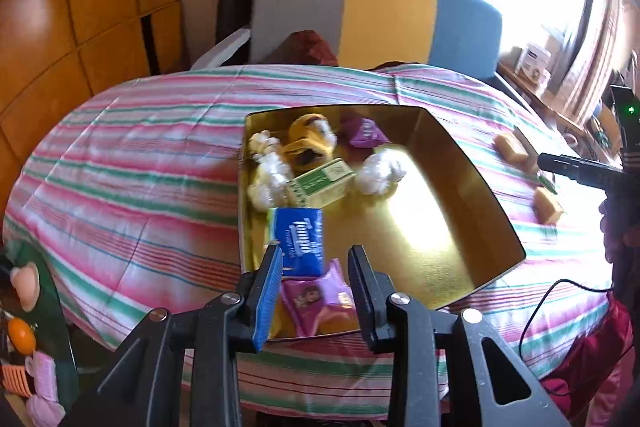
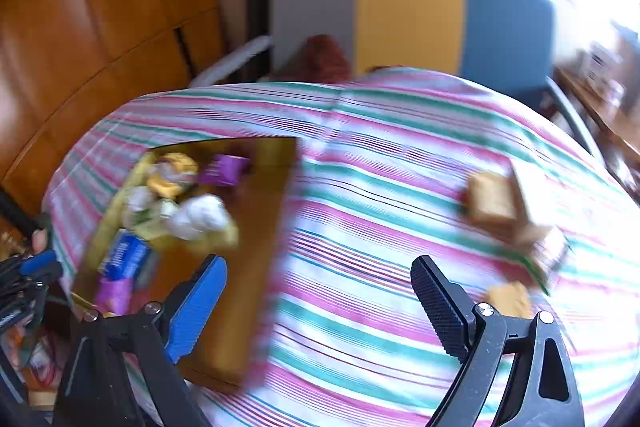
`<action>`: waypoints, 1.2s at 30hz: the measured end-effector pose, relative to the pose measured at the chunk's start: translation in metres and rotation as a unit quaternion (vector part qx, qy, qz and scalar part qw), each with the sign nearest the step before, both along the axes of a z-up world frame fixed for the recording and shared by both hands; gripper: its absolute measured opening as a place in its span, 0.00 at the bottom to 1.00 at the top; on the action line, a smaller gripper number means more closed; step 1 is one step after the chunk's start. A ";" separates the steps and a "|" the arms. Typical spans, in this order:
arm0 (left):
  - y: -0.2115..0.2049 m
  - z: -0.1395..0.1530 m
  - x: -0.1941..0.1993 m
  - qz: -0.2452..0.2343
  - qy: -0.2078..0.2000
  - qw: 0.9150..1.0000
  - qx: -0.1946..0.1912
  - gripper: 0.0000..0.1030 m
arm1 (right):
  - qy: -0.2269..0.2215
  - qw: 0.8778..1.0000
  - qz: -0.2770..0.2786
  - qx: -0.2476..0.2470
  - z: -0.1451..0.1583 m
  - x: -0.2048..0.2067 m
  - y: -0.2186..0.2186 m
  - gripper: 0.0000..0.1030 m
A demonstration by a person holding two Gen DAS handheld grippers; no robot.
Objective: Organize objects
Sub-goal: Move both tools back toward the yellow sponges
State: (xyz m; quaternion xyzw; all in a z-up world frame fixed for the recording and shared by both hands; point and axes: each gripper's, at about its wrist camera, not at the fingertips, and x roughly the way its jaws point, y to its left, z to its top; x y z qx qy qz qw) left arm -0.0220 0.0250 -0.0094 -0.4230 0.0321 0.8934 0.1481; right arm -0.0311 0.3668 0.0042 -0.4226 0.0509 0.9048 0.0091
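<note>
A gold box (image 1: 472, 187) lies on the striped tablecloth. It holds a blue tissue pack (image 1: 300, 241), a green-white carton (image 1: 320, 187), a yellow plush toy (image 1: 308, 143), purple packets (image 1: 366, 133), white wrapped balls (image 1: 378, 173) and a pink snack pack (image 1: 316, 301). My left gripper (image 1: 314, 267) is open and empty over the box's near end, above the pink pack. My right gripper (image 2: 320, 287) is open and empty over the cloth, right of the box (image 2: 256, 219). Tan wrapped cakes (image 2: 490, 203) lie on the cloth to its right; the view is blurred.
A chair with grey, yellow and blue panels (image 1: 384, 11) stands behind the table. A wooden cabinet (image 1: 80, 7) is at the left. A side shelf with boxes (image 1: 532, 63) is at the right. Small items sit at the lower left (image 1: 24, 335). A black cable (image 1: 560, 295) crosses the cloth.
</note>
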 end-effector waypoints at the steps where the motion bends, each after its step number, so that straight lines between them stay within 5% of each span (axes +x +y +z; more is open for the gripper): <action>1: 0.005 0.001 0.001 -0.006 0.001 1.000 -0.004 0.33 | -0.001 1.000 -0.015 0.000 -0.001 0.004 0.012 0.91; 9: 0.042 0.006 0.008 -0.046 0.008 0.999 -0.027 0.33 | 0.018 0.990 -0.136 -0.022 -0.012 0.030 0.104 0.93; 17: 0.087 0.015 0.014 -0.093 0.023 0.994 -0.052 0.33 | 0.021 0.955 -0.286 -0.081 -0.037 0.053 0.187 0.93; 30: 0.161 0.012 0.011 -0.162 0.004 0.985 -0.053 0.33 | 0.017 0.918 -0.355 -0.177 -0.049 0.076 0.220 0.96; 36: 0.184 0.005 0.010 -0.186 -0.012 0.981 -0.050 0.33 | 0.024 0.886 -0.408 -0.220 -0.056 0.096 0.241 0.96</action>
